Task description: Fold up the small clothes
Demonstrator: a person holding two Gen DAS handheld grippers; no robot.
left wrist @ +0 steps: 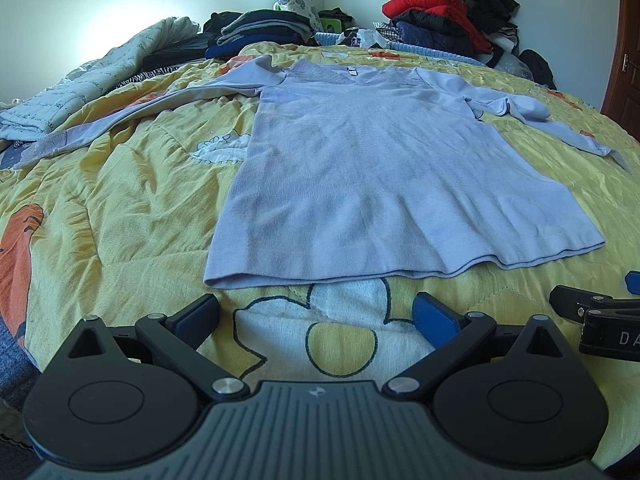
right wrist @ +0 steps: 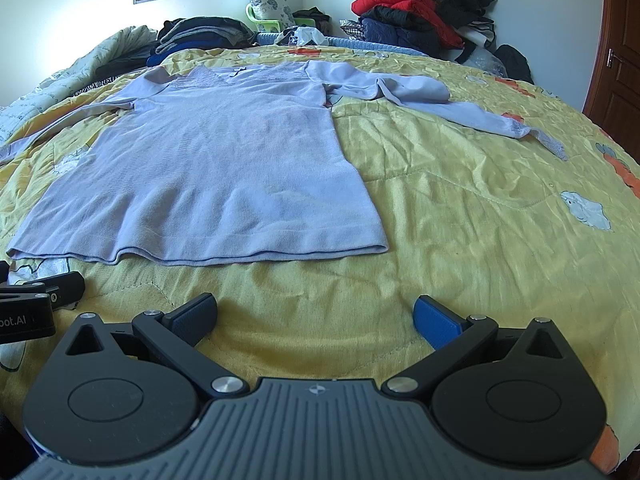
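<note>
A light lavender long-sleeved top point(left wrist: 368, 168) lies flat on the yellow quilt point(left wrist: 132, 216), hem toward me, both sleeves spread out to the sides. It also shows in the right wrist view point(right wrist: 216, 172). My left gripper point(left wrist: 316, 318) is open and empty, just short of the hem near its left half. My right gripper point(right wrist: 316, 316) is open and empty, hovering over the quilt just short of the hem's right corner. The right gripper shows at the left wrist view's right edge point(left wrist: 592, 316), and the left gripper at the right wrist view's left edge point(right wrist: 36, 296).
The bed's yellow quilt point(right wrist: 480, 216) has cartoon prints. Stacks of dark folded clothes point(left wrist: 256, 30) and a floral pillow point(left wrist: 296, 0) sit at the far side. A heap of red and black jackets point(left wrist: 444, 16) sits at the far right. A white quilt point(left wrist: 92, 76) is bunched at the left.
</note>
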